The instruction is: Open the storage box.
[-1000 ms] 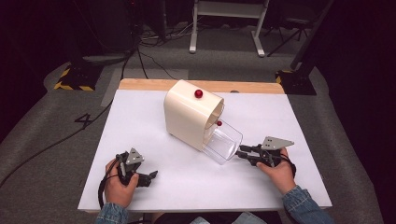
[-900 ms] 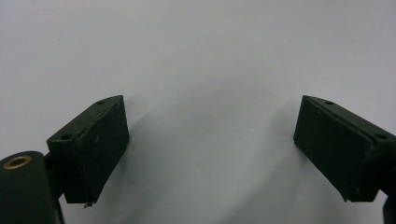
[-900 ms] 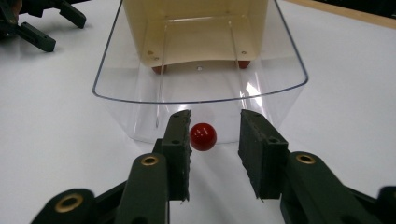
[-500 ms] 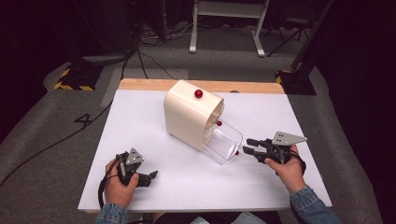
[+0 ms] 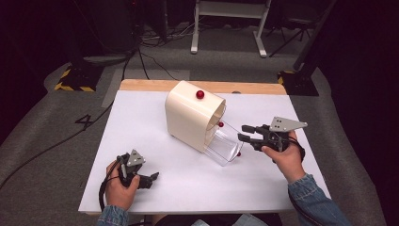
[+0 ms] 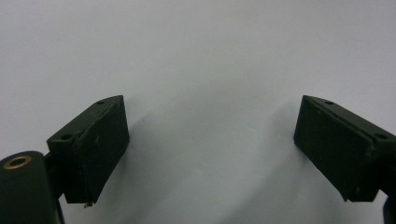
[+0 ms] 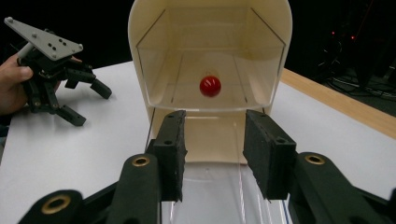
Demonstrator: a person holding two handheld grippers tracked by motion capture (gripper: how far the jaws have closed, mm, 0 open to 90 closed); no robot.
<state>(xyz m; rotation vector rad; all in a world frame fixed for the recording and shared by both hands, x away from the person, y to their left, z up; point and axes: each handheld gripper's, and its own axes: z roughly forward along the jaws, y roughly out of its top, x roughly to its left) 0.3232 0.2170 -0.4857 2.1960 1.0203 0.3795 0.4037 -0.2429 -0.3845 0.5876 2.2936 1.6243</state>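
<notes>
Bread box [image 5: 193, 120]: cream, arched, stands near the middle of the white table [image 5: 141, 122], its open front turned to the right tongs.
Change: right tongs [image 5: 245, 133] have lifted off the table since a second ago and now hover just beside the clear door's edge; their jaws have just been opening, nothing between them.
Clear door [image 5: 225, 146]: swung down, its lip resting on the table.
Inside the box: a red knob [image 7: 210, 86] shows through the back wall.
Top of box: another red knob [image 5: 200, 94].
Left tongs [image 5: 149, 179]: jaws spread wide, empty, low on the table, unmoved.
</notes>
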